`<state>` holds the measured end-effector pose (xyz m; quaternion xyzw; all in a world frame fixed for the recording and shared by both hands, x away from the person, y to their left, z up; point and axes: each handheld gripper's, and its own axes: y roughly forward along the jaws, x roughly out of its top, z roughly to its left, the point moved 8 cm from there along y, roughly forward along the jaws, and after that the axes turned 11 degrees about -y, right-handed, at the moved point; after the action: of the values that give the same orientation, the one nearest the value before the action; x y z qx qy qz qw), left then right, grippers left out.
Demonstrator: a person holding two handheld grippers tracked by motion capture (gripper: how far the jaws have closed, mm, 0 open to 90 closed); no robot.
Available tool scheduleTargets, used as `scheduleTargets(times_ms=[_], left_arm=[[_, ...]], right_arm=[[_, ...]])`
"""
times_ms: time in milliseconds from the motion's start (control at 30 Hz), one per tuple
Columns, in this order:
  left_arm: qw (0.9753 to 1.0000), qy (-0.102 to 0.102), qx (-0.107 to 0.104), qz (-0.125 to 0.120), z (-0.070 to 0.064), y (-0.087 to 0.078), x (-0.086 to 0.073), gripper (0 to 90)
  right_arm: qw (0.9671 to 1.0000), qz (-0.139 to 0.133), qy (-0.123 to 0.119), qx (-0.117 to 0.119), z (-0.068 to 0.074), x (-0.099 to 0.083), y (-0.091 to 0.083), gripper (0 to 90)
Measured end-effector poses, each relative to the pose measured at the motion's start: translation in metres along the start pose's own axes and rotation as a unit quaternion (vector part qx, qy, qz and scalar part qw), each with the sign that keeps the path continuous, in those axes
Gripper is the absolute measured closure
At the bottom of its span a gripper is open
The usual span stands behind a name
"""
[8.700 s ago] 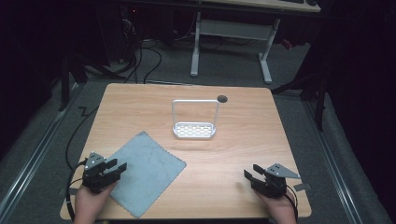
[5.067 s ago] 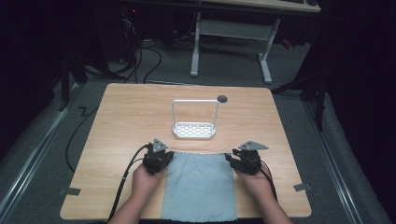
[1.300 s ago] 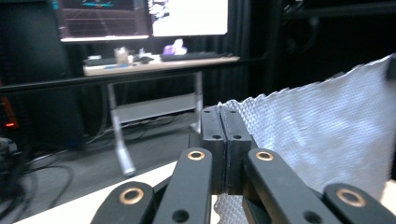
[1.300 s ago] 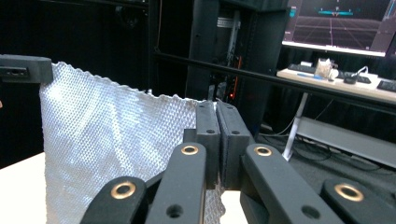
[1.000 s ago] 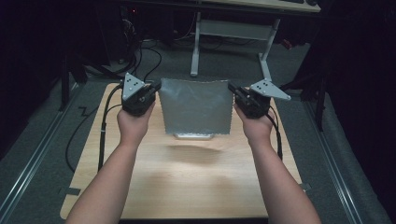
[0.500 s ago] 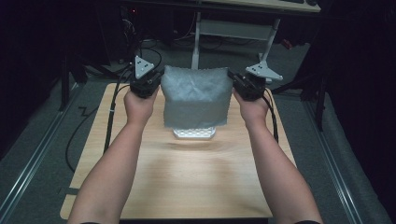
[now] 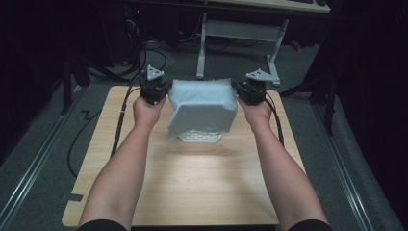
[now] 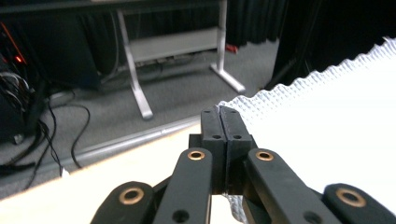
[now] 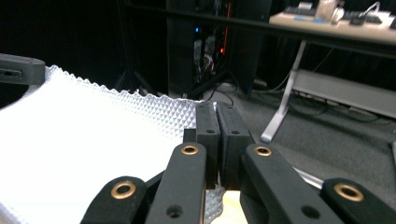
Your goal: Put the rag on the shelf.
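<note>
Left gripper [image 8: 219, 114]: jaws pressed together on one corner of the cloth [image 8: 336, 135], no gap visible between them; the waffle-textured edge of the fabric ran from the jaw tips away to the right in the left gripper view. In the high view this gripper [image 7: 155, 89] sat at the far left of the wooden surface [image 7: 192, 183], held in the person's left hand [image 7: 148, 108].

Right gripper [image 9: 217, 112]: jaws likewise clamped on the opposite corner of the cloth [image 9: 70, 154], the fabric spreading to the left in the right gripper view. In the high view the gripper [image 7: 250, 90] was held in the right hand [image 7: 257, 111] at the far right of the surface.

Cloth [image 7: 202, 106]: pale blue-grey, stretched between the two grippers above the far part of the surface, its upper portion lying roughly flat and its near portion hanging down.

Rack [image 7: 199, 137]: white, perforated base showing beneath the hanging edge of the cloth; its upper part hidden by the fabric.

Surroundings: both forearms extended from the near edge; black cables trailed from each gripper; grey carpeted floor and a metal-legged desk [image 7: 240, 33] beyond.
</note>
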<state>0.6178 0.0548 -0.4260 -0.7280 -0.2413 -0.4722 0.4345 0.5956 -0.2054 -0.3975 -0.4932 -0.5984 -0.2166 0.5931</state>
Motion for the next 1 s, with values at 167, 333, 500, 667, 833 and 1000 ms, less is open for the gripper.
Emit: scheduleTargets(times_ms=[167, 333, 500, 667, 833, 1000], left_arm=[[0.9994, -0.003, -0.009, 0.034, 0.000, 0.009, -0.030, 90.0], [0.9985, -0.018, -0.024, 0.046, 0.000, 0.012, -0.043, 90.0], [0.9972, -0.038, -0.035, 0.055, 0.000, 0.014, -0.061, 90.0], [0.9963, -0.044, -0.038, 0.063, 0.001, 0.015, -0.076, 90.0], [0.9952, -0.057, -0.045, 0.065, 0.002, 0.014, -0.084, 90.0], [0.9947, -0.068, -0.047, 0.062, 0.003, 0.012, -0.086, 86.2]], right_arm=[[0.9997, 0.023, 0.010, 0.007, 0.002, -0.024, 0.009, 89.1], [0.9993, 0.031, 0.016, 0.011, 0.005, -0.035, 0.011, 89.1], [0.9984, 0.045, 0.026, 0.020, 0.012, -0.056, 0.015, 89.0], [0.9973, 0.055, 0.038, 0.027, 0.020, -0.078, 0.017, 89.0], [0.9963, 0.061, 0.051, 0.032, 0.023, -0.090, 0.018, 88.7], [0.9957, 0.066, 0.056, 0.034, 0.026, -0.096, 0.019, 81.5]])
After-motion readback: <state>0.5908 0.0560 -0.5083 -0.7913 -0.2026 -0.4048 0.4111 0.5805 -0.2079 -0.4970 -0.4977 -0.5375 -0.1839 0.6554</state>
